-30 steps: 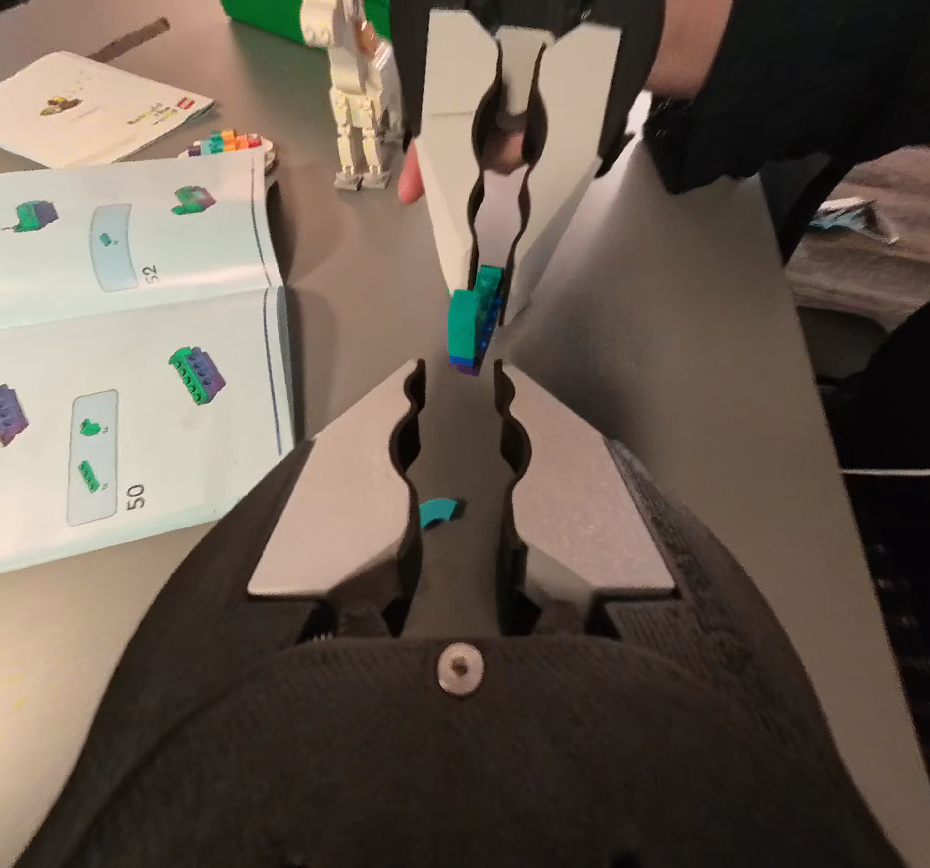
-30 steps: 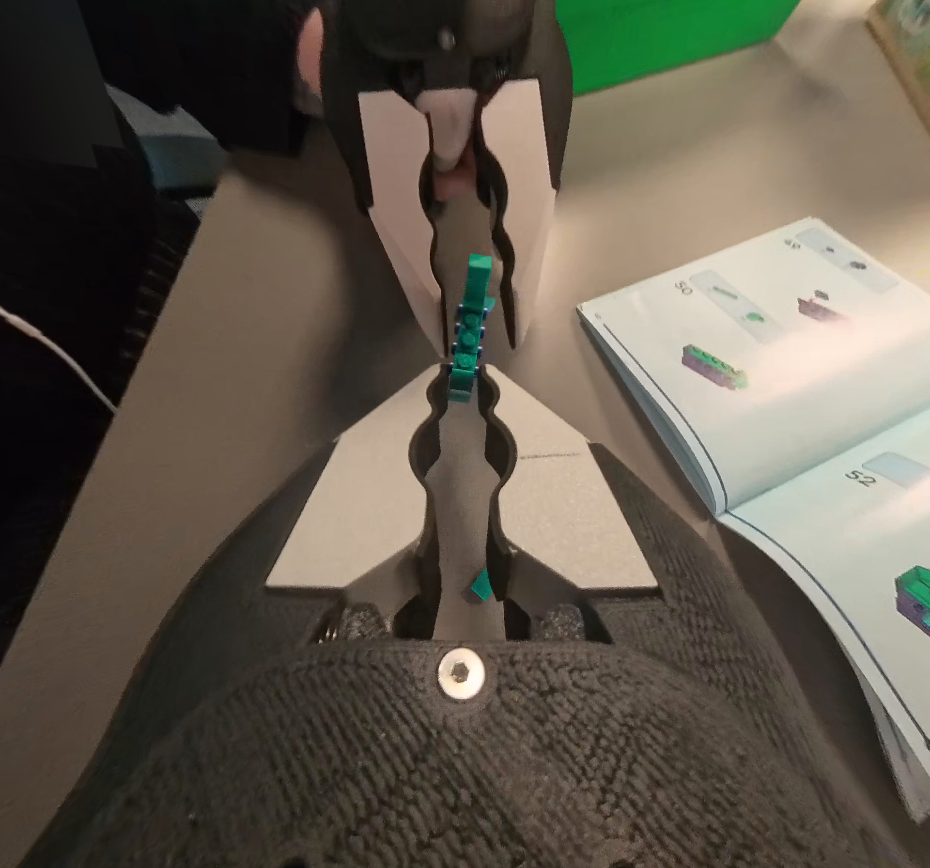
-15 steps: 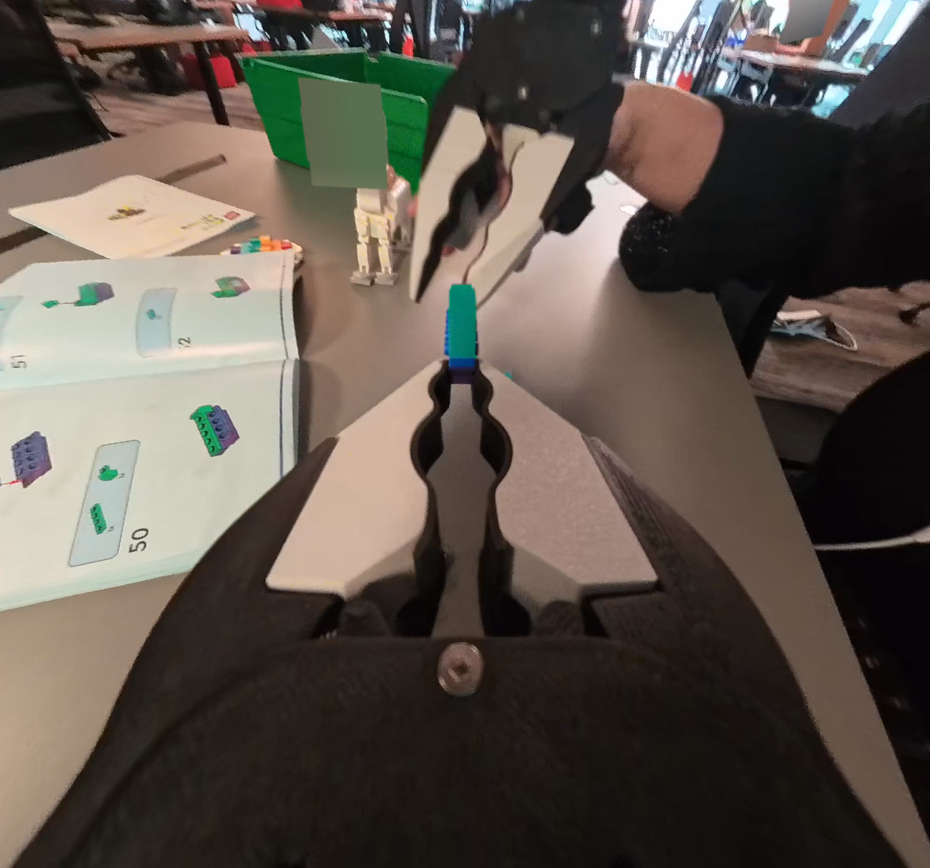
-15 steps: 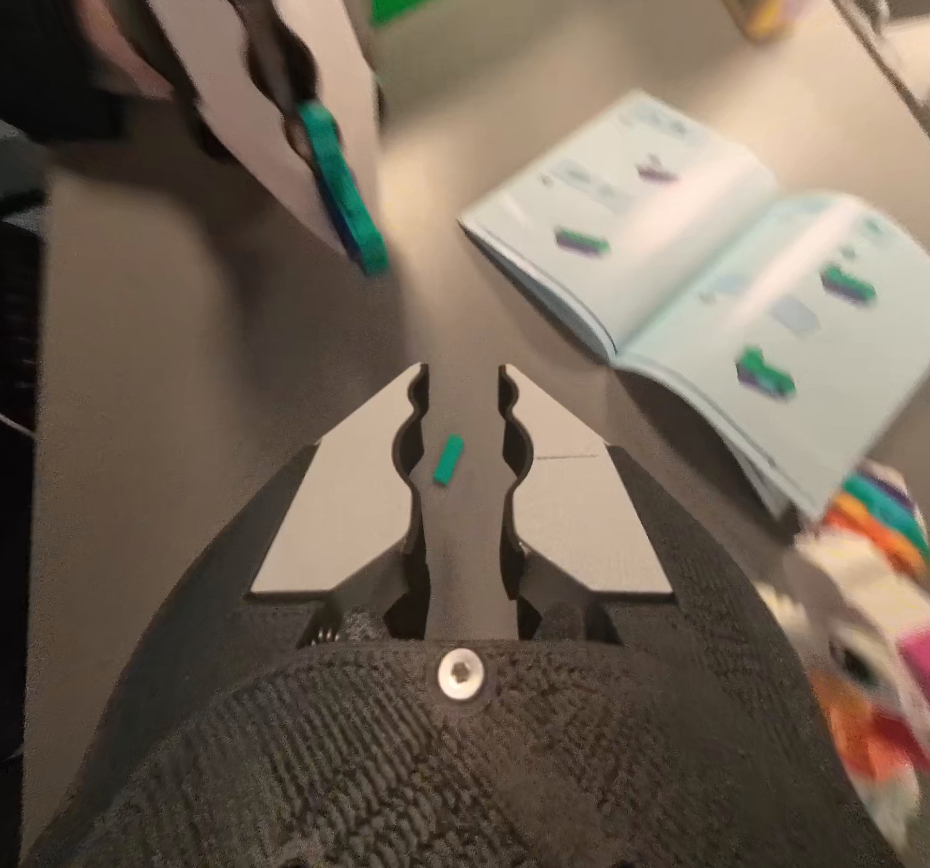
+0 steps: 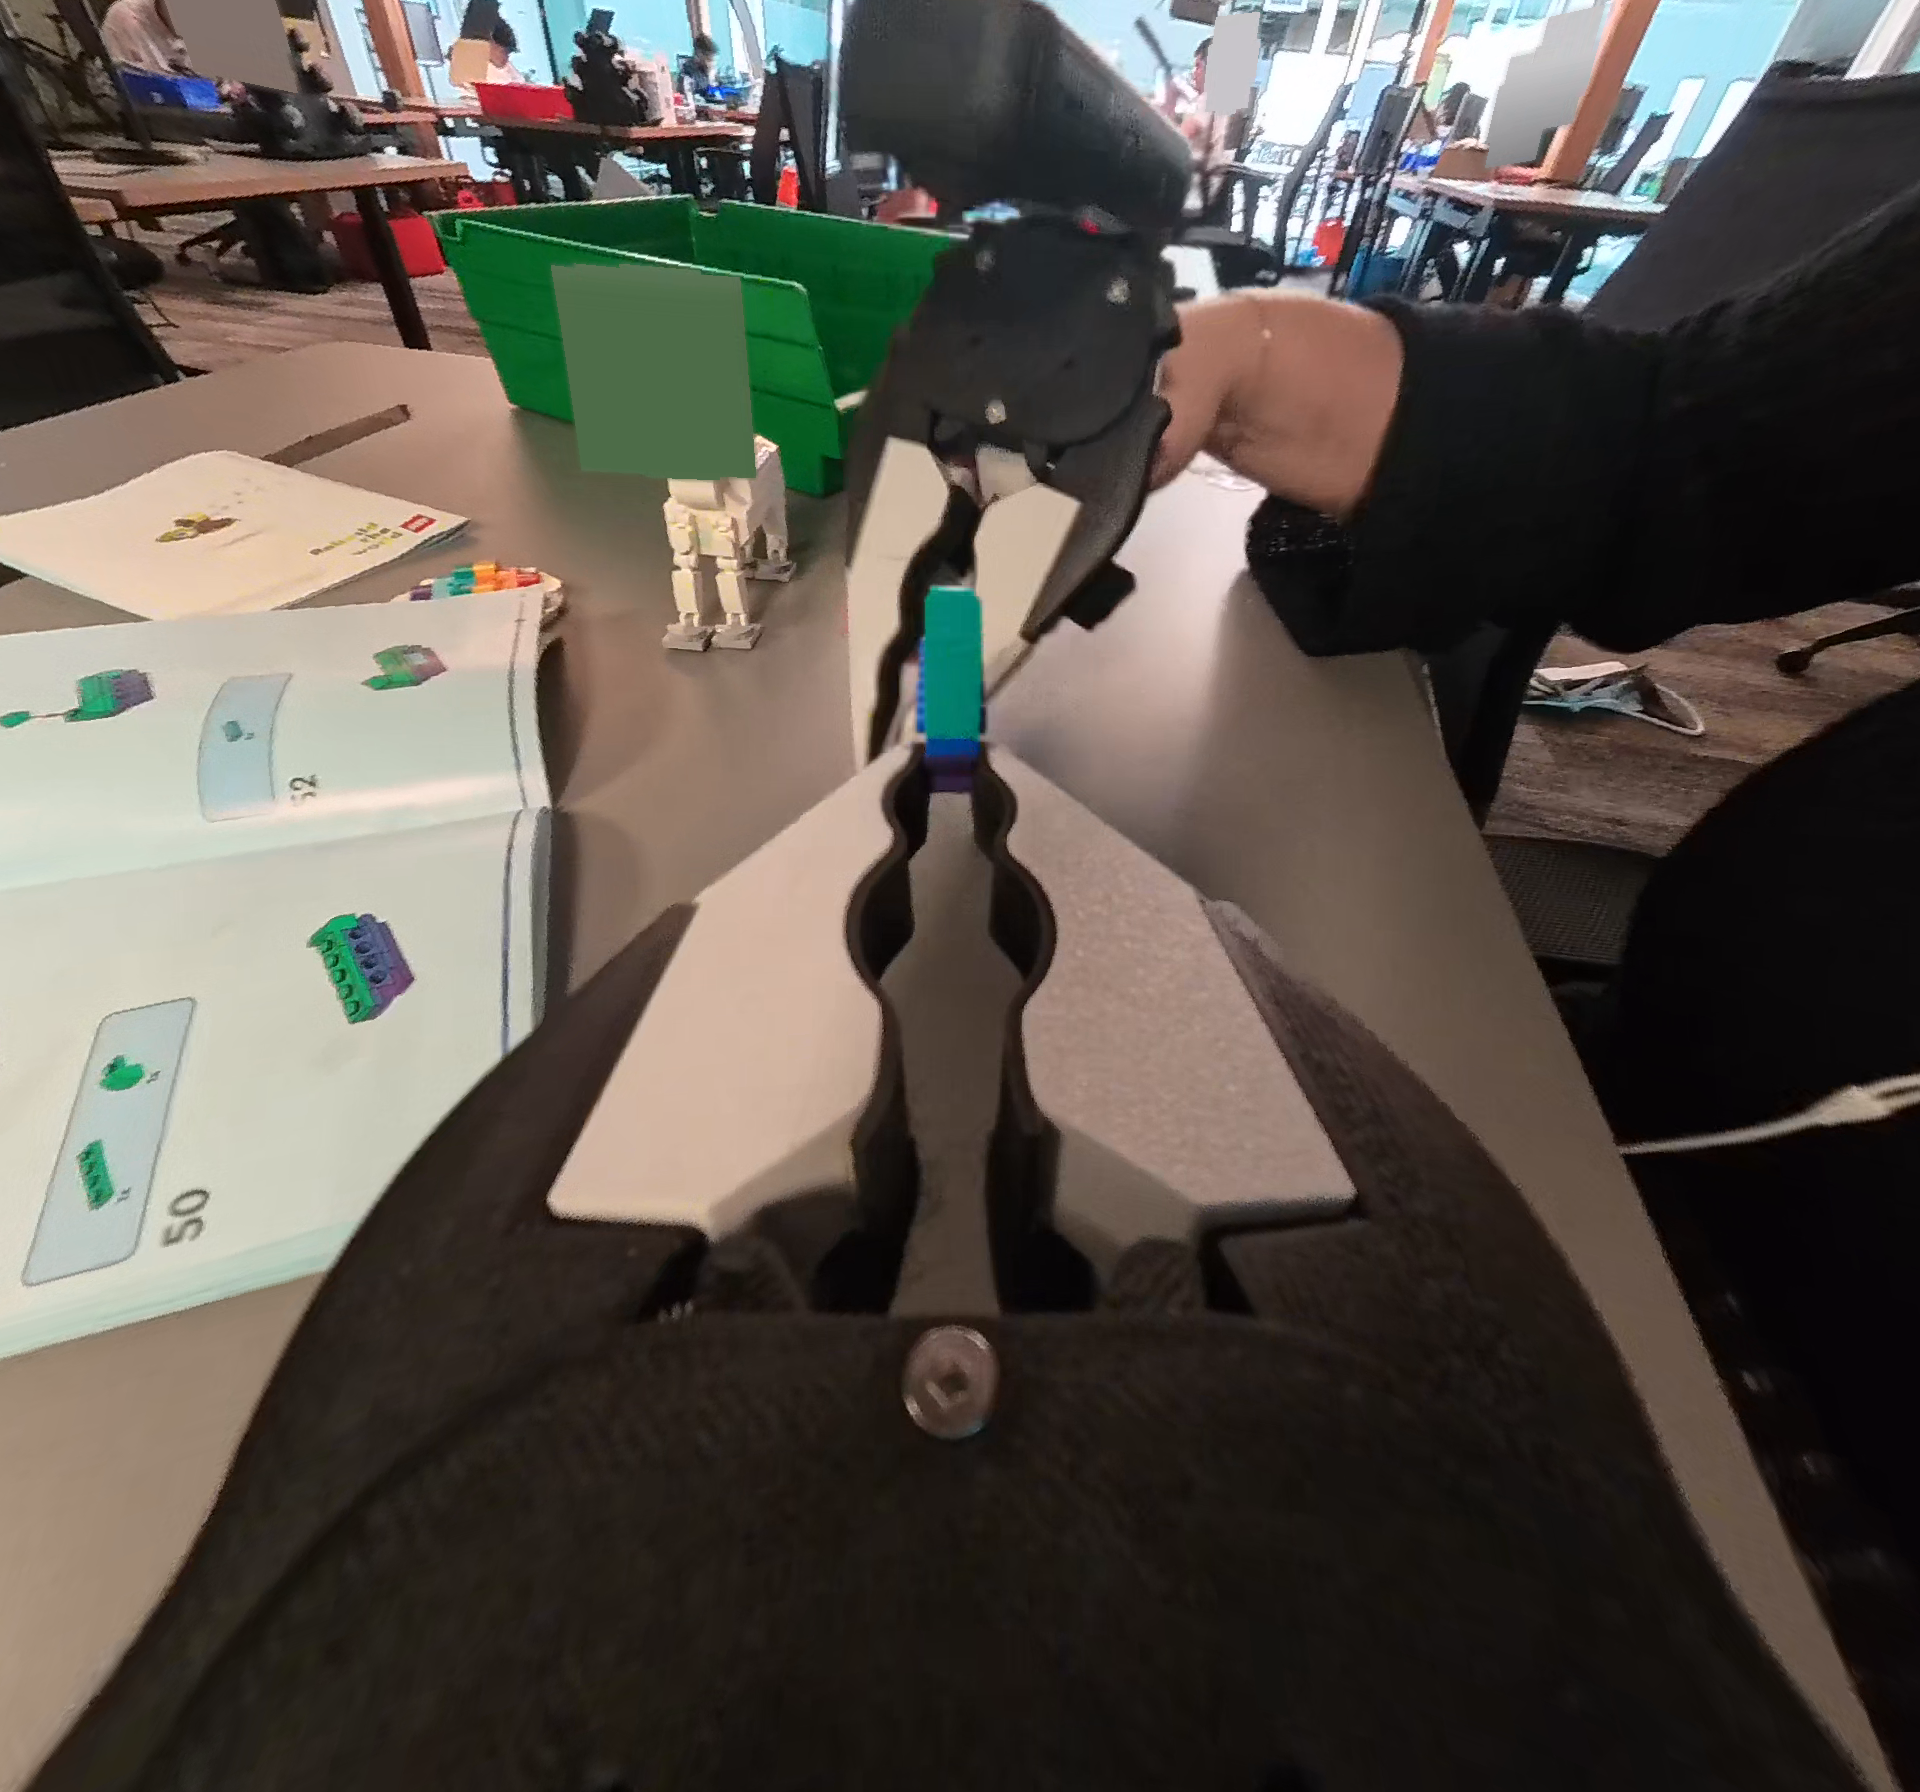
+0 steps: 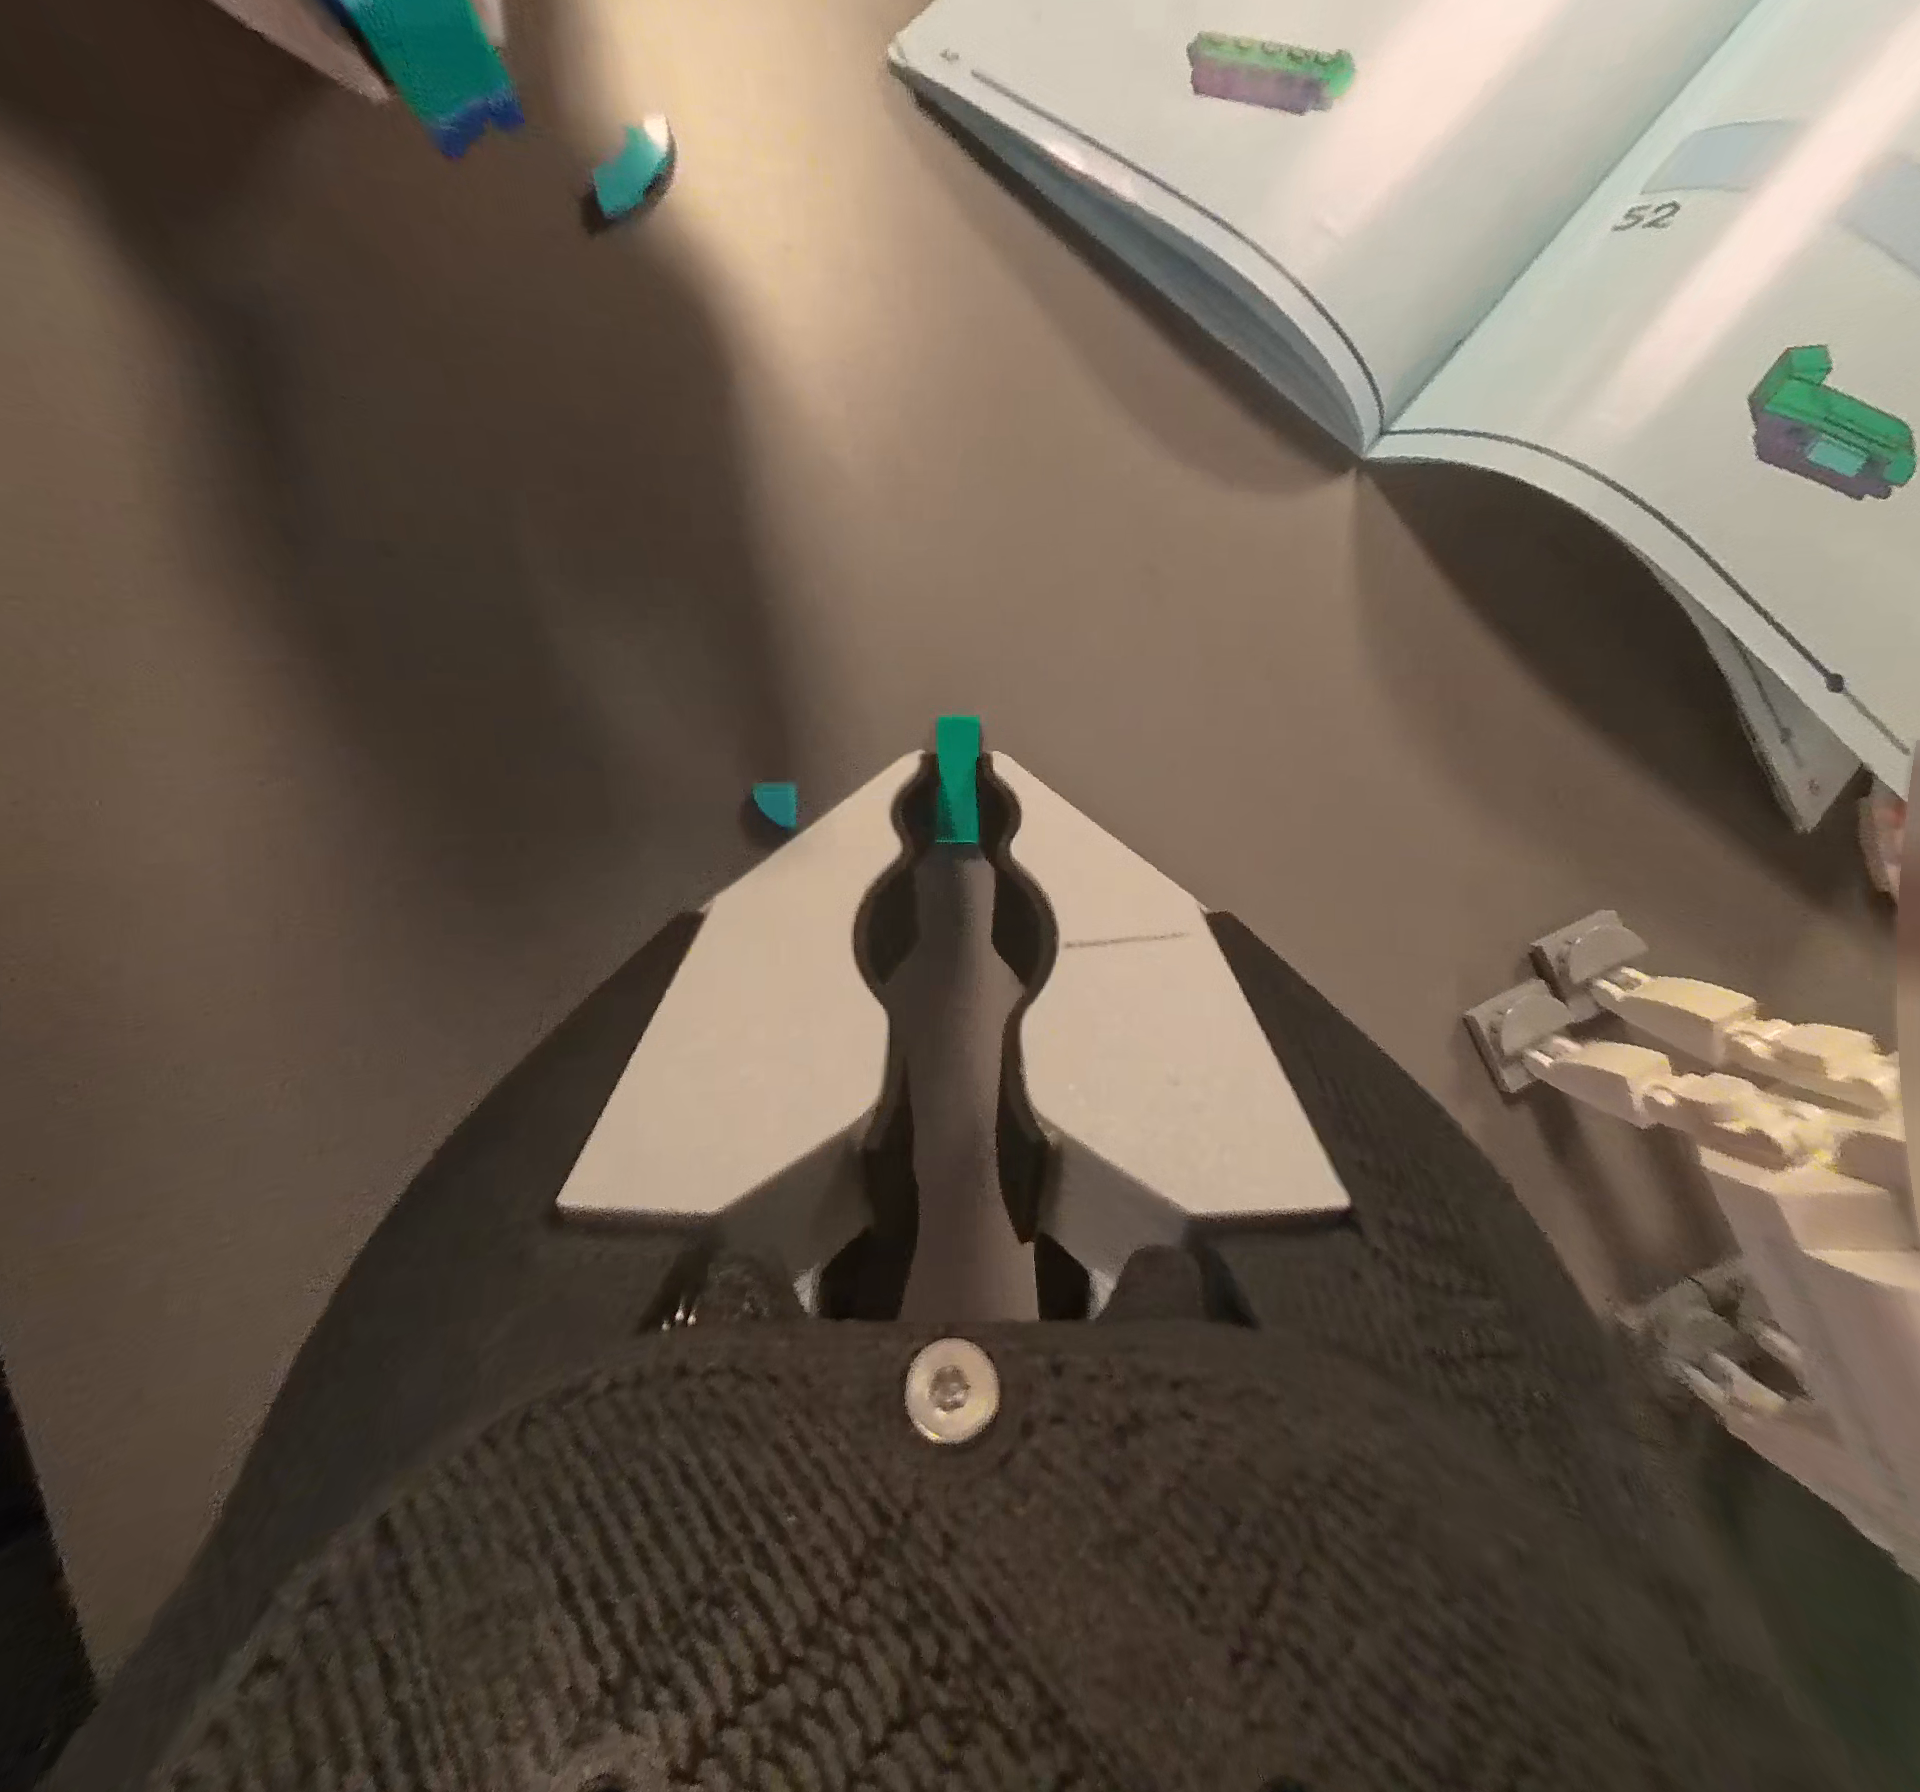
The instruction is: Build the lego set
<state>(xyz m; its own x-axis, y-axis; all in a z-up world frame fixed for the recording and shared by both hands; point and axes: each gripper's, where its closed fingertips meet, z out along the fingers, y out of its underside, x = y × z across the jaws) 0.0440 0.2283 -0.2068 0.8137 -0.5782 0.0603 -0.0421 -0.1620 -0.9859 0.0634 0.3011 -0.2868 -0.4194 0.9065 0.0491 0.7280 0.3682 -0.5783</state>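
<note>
My left gripper (image 5: 951,768) is shut on a small stack of teal, blue and purple bricks (image 5: 951,677) and holds it upright above the grey table (image 5: 1226,807). My right gripper (image 6: 956,768) points down at the table and is shut on a small green piece (image 6: 956,781). In the right wrist view the stack (image 6: 400,7) shows at the top left between the left gripper's fingers. Two small teal curved pieces (image 6: 632,173) (image 6: 774,804) lie loose on the table. In the left wrist view the right gripper's body (image 5: 1039,360) stands just behind the stack, held by a hand.
An open instruction booklet (image 5: 260,911) (image 6: 1507,215) lies to the left of the grippers. A white brick animal figure (image 5: 722,537) (image 6: 1714,1119) stands near a green bin (image 5: 665,288). A second booklet (image 5: 229,527) and a small multicoloured build (image 5: 483,584) lie beyond. The table edge runs along the right. Across from one pair of fingers to the other is roughly 11 centimeters.
The brick stack passed from my right gripper to my left, which shut on it. My right gripper opened, dropped to the table and has now shut on the small green piece.
</note>
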